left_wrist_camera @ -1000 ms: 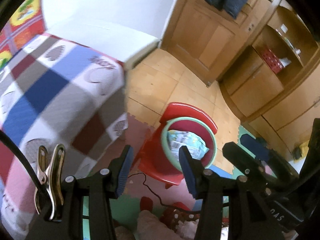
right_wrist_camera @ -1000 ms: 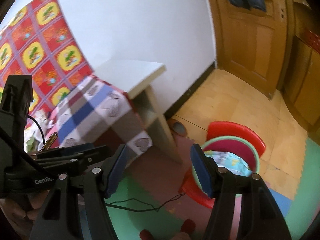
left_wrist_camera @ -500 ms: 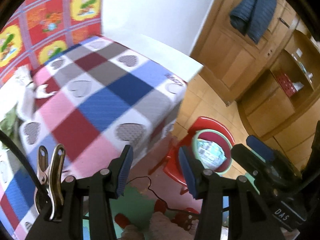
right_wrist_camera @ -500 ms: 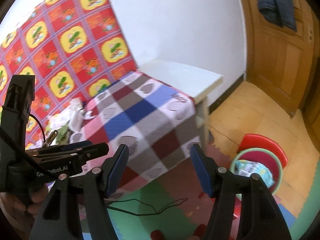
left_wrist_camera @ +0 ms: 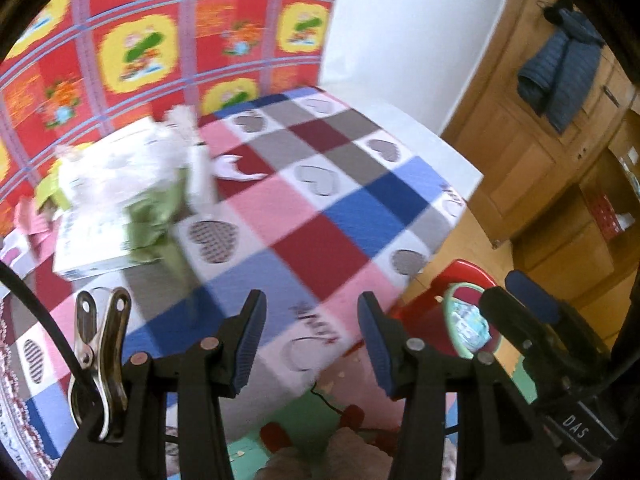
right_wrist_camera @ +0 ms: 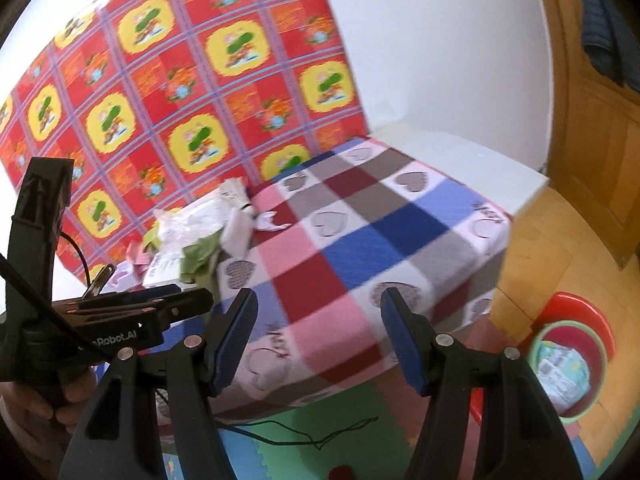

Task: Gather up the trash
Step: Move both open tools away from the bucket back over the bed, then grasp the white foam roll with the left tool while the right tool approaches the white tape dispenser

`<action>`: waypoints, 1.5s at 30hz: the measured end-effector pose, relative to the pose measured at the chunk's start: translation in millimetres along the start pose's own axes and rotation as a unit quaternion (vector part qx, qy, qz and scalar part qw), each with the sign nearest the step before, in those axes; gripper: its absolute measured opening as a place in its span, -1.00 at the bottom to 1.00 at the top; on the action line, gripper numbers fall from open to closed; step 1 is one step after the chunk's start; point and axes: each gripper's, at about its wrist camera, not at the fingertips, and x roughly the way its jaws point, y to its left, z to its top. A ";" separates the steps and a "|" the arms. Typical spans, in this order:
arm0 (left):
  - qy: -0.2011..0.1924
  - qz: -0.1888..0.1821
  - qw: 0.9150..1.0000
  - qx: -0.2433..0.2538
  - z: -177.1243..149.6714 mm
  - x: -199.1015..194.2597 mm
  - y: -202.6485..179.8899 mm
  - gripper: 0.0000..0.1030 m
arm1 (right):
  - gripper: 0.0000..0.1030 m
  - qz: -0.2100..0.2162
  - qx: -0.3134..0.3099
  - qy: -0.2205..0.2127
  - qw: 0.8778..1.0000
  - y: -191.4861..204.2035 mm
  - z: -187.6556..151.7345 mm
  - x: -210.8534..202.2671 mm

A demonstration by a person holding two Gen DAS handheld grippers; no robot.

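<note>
A blurred heap of trash [left_wrist_camera: 120, 184] lies at the far left of the checked tablecloth [left_wrist_camera: 320, 216]: white plastic bags, green wrappers and a flat white box. The same trash [right_wrist_camera: 200, 236] shows left of centre in the right wrist view. My left gripper [left_wrist_camera: 310, 340] hangs open and empty over the table's near edge. My right gripper [right_wrist_camera: 318, 336] is open and empty too, with the left gripper's body [right_wrist_camera: 100, 320] beside it on the left. A green-rimmed bin [right_wrist_camera: 568, 368] on a red stool [right_wrist_camera: 588, 308] holds a printed wrapper, down on the floor at the right.
The low table stands against a red and yellow patterned wall sheet [right_wrist_camera: 180, 80]. A white shelf top [right_wrist_camera: 460, 152] adjoins the table at the far right. Foam floor mats and a thin black cable [right_wrist_camera: 304, 436] lie below. Wooden cabinets with a hanging dark jacket [left_wrist_camera: 560, 64] fill the right.
Both views have swung left and up from the bin and stool onto the tabletop. The trash heap has come into view. Both grippers stay open and empty.
</note>
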 end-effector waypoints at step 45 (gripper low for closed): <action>0.074 -0.012 0.991 -0.111 78.1 92.9 94.6 -0.04 | 0.27 0.069 -0.059 0.095 0.991 21.8 102.7 187.8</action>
